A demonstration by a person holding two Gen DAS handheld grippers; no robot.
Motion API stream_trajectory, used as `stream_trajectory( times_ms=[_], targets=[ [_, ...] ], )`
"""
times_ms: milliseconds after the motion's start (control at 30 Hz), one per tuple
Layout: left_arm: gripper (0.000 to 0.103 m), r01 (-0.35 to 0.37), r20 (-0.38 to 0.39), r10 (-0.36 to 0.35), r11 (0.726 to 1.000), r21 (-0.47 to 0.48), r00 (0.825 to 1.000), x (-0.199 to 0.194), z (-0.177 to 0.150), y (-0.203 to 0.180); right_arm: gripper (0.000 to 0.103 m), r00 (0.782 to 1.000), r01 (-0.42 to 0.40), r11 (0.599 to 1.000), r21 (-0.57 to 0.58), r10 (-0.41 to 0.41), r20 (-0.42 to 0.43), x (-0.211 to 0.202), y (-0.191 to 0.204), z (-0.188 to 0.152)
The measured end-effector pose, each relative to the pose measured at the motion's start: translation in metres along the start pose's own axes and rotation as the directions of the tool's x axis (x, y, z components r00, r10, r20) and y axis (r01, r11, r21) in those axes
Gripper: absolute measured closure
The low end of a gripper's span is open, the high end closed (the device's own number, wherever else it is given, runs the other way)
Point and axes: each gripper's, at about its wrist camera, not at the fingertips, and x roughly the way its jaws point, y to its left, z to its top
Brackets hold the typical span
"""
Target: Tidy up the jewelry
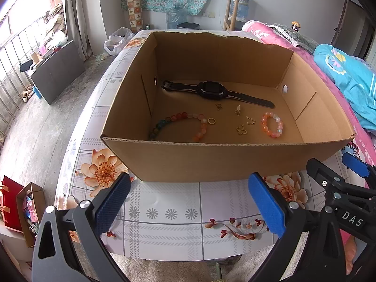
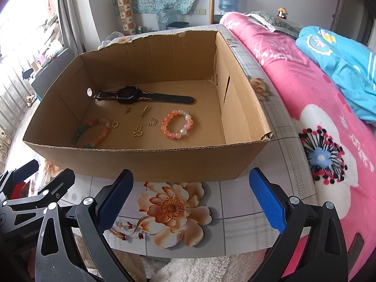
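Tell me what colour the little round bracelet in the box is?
The small round beaded bracelet is orange, pink and white, clearest in the right wrist view.

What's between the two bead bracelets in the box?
Gold ring, butterfly charm and small chain lie between multicolor bracelet and orange bracelet; both views.

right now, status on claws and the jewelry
Left claw open, empty, short of the box. Right claw same. Watch, two bead bracelets and gold bits lie loose inside. Near wall in the way.
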Motion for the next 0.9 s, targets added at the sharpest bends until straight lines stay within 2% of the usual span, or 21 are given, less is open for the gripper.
stream_trajectory(
  times_ms=[900],
  targets=[
    [0.005,0.001,-0.001,-0.001,1.000,-0.002,1.000,0.0011,-0.0008,0.0012,0.008,1.000,-0.004,1.000,0.002,0.004,-0.001,-0.0016,-0.0020,0.0016]
  ],
)
